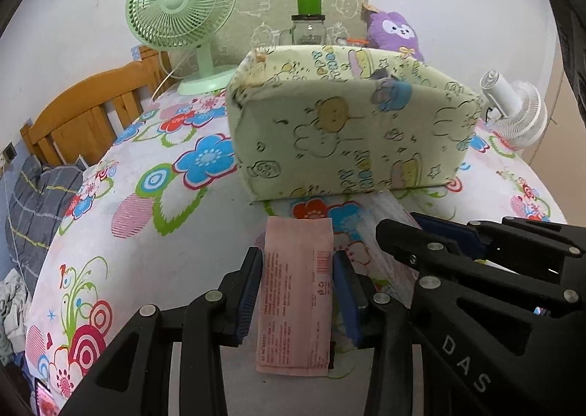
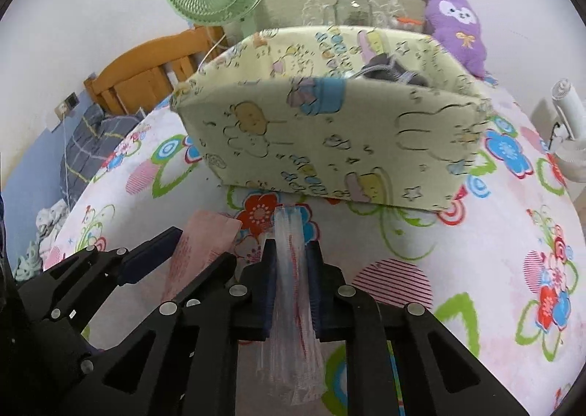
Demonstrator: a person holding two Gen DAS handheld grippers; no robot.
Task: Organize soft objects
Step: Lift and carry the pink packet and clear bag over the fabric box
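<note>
My left gripper [image 1: 297, 262] is shut on the pink end of a soft plastic pack [image 1: 295, 291]. My right gripper [image 2: 291, 251] is shut on the clear end of the same pack [image 2: 291, 291], whose pink end shows at the left [image 2: 199, 251]. Both hold it above the floral bedsheet [image 1: 154, 232], just in front of a pale yellow fabric storage box [image 1: 344, 122] with cartoon prints, also seen in the right wrist view [image 2: 329, 137]. Dark cloth items [image 2: 395, 69] lie inside the box. The right gripper's arm [image 1: 476, 269] shows beside the left one.
A green fan [image 1: 183, 13], a jar with a green lid [image 1: 309, 24] and a purple plush toy [image 1: 397, 31] stand behind the box. A white fan [image 1: 512, 111] is at the right. A wooden headboard [image 1: 84, 111] and grey bedding [image 1: 40, 203] are at the left.
</note>
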